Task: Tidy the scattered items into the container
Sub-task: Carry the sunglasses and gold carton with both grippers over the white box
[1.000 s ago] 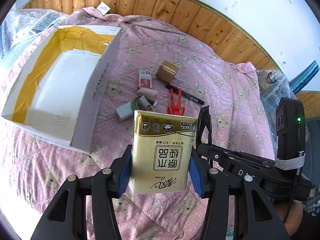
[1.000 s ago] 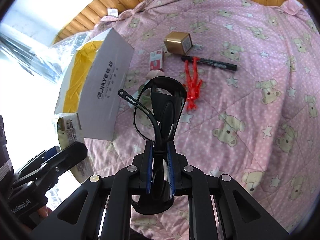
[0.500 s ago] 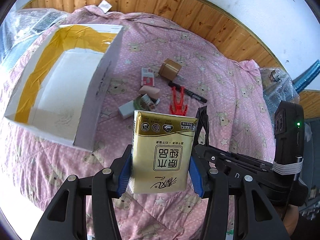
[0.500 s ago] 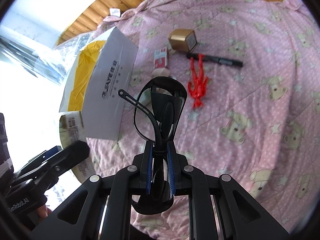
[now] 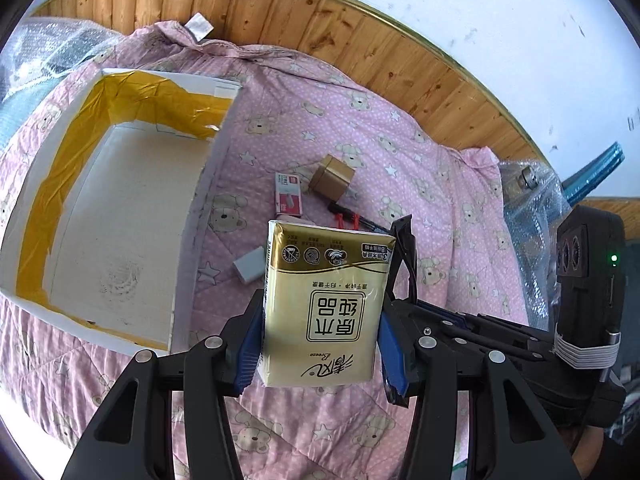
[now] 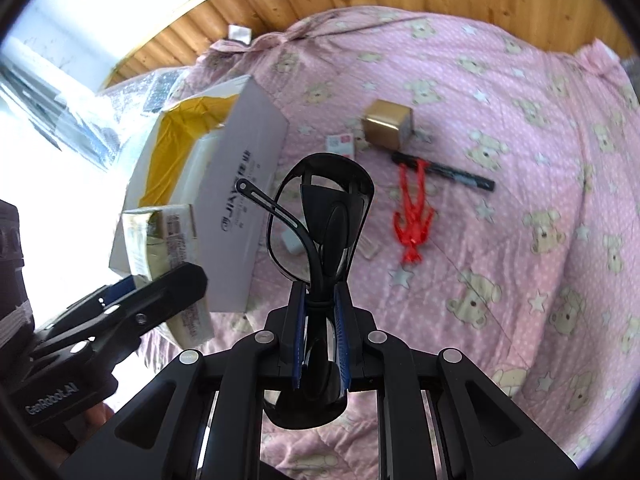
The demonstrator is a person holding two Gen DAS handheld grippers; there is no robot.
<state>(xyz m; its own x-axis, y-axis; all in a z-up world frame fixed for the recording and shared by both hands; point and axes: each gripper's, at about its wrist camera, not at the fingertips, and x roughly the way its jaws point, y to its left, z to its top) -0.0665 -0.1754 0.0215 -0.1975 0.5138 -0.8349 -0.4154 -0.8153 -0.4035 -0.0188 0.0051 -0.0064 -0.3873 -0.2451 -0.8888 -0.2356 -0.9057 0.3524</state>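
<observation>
My left gripper [image 5: 320, 336] is shut on a gold tissue pack [image 5: 326, 304], held above the pink quilt just right of the open white box [image 5: 120, 216] with yellow tape inside. My right gripper [image 6: 320, 320] is shut on folded black glasses [image 6: 320, 216], raised over the quilt. In the right wrist view the box [image 6: 236, 204] lies to the left, with the left gripper and the tissue pack [image 6: 164, 236] in front of it. On the quilt lie a gold cube [image 6: 387, 124], a black marker [image 6: 444, 170], a red figure [image 6: 412, 216], a small red-and-white pack [image 5: 288, 194] and a grey eraser [image 5: 250, 266].
A pink bear-print quilt [image 6: 520, 208] covers the bed. A wooden headboard [image 5: 280, 12] runs along the back. Bubble wrap [image 5: 528, 208] lies at the right, more of it at the far left beyond the box.
Both grippers have risen and shifted left towards the box, each still holding its item. The items on the quilt have not moved.
</observation>
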